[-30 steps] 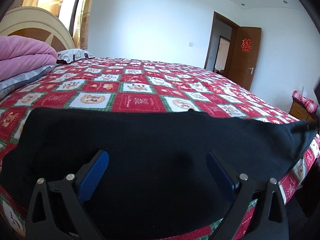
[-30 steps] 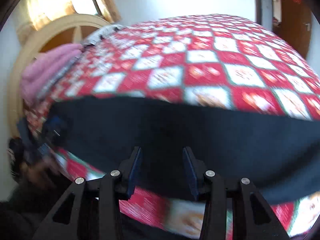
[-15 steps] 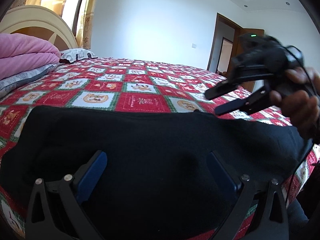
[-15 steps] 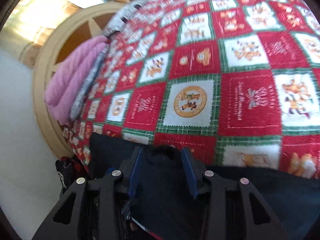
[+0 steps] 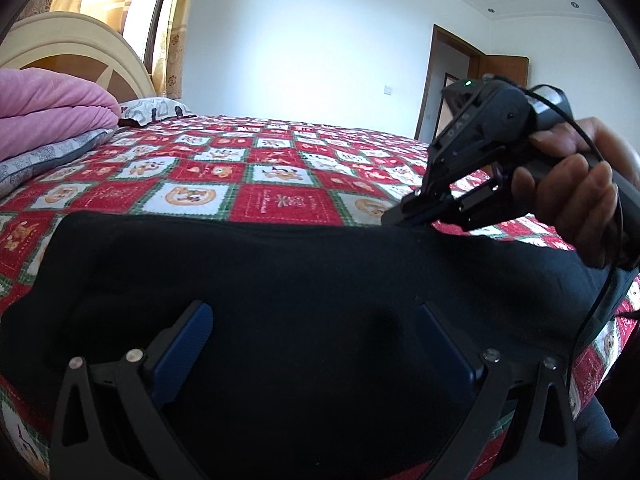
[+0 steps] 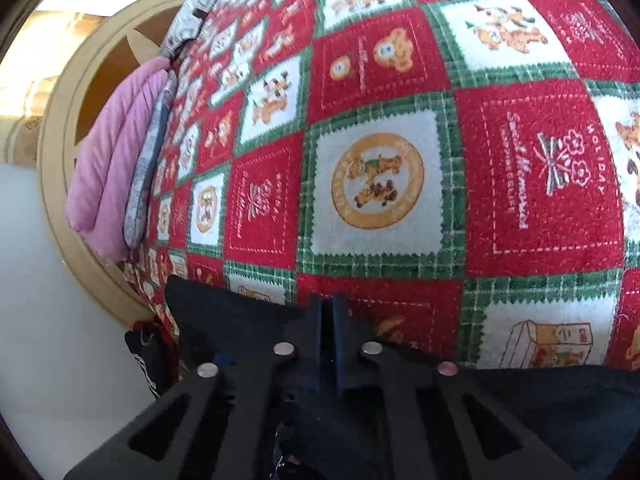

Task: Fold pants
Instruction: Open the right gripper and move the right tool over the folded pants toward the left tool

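Black pants (image 5: 304, 280) lie spread flat along the near edge of the bed, across the red, white and green quilt (image 5: 280, 172). My left gripper (image 5: 316, 320) is open, its blue pads (image 5: 188, 336) low over the middle of the pants, holding nothing. My right gripper (image 5: 394, 216) is shut on the far edge of the pants, right of centre. In the right wrist view the right gripper (image 6: 328, 312) has its jaws closed on the black cloth (image 6: 240, 312) at the fold's edge.
A pink duvet (image 5: 48, 108) and a grey pillow (image 5: 48, 156) are stacked at the headboard (image 5: 80, 52) on the left. A wooden door (image 5: 460, 80) stands open at the back right. The bed's near edge runs just below the pants.
My right gripper swung in from the right end of the pants, came down on their far edge and closed on it. My left gripper stayed open and nearly still.
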The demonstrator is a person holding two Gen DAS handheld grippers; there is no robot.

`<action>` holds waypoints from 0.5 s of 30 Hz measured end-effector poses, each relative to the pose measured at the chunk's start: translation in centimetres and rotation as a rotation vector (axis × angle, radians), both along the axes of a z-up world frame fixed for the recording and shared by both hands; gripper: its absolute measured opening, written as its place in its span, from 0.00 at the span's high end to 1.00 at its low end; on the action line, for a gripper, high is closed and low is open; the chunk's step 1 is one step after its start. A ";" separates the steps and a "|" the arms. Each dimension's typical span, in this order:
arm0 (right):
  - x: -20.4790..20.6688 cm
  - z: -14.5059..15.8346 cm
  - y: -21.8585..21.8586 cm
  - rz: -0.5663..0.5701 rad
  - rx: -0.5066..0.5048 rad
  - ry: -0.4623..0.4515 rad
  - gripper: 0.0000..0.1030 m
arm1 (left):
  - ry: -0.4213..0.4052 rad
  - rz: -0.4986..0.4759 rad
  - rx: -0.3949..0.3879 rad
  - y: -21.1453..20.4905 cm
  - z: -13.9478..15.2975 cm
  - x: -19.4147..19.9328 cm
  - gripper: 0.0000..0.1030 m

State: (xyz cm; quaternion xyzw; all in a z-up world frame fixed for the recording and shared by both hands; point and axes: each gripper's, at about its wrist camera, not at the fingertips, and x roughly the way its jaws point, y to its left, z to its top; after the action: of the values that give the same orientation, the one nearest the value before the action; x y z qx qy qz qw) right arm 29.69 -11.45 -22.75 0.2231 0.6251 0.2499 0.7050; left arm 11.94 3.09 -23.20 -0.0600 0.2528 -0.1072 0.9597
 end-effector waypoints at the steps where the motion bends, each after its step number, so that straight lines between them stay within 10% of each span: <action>1: -0.2 0.3 0.0 -0.002 0.009 -0.029 0.97 | -0.002 0.000 -0.002 0.0 0.0 0.0 0.00; 15: 0.5 -0.6 -0.9 -0.076 -0.042 -0.165 0.99 | -0.004 0.016 0.002 0.3 -0.1 0.0 0.00</action>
State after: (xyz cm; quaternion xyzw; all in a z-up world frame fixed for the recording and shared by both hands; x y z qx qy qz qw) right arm 30.19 -12.32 -23.30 0.2103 0.5612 0.2273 0.7676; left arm 11.95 3.36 -23.31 -0.0608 0.2505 -0.0991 0.9611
